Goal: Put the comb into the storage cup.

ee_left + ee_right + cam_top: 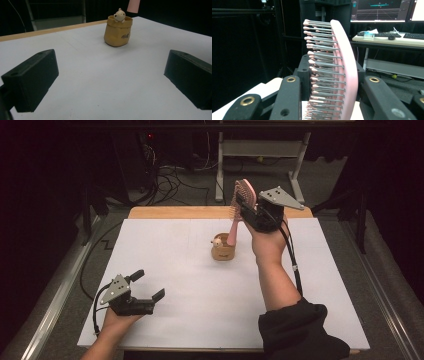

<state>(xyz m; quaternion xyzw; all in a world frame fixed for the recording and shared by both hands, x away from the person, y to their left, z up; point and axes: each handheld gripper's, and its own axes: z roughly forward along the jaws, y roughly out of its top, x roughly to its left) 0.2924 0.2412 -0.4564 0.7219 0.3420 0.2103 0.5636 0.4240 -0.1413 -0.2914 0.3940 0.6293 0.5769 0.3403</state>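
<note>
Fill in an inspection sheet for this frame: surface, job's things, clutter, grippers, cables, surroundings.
Surface: white table top with a wooden strip along its far edge, bare where visible.
Job's things: pink hairbrush held upright, handle end down over the tan pouch-shaped holder, which has a small figure at its rim.
Clutter: nothing seen.
Grippers: right gripper shut on the brush head, raised above the holder; left gripper at the near left, jaws open with nothing between them.
Cables: one black cable trails from each gripper; loose cables on the floor behind the table.
Surroundings: dark room, metal desk frame beyond, monitors and keyboard on a desk.
</note>
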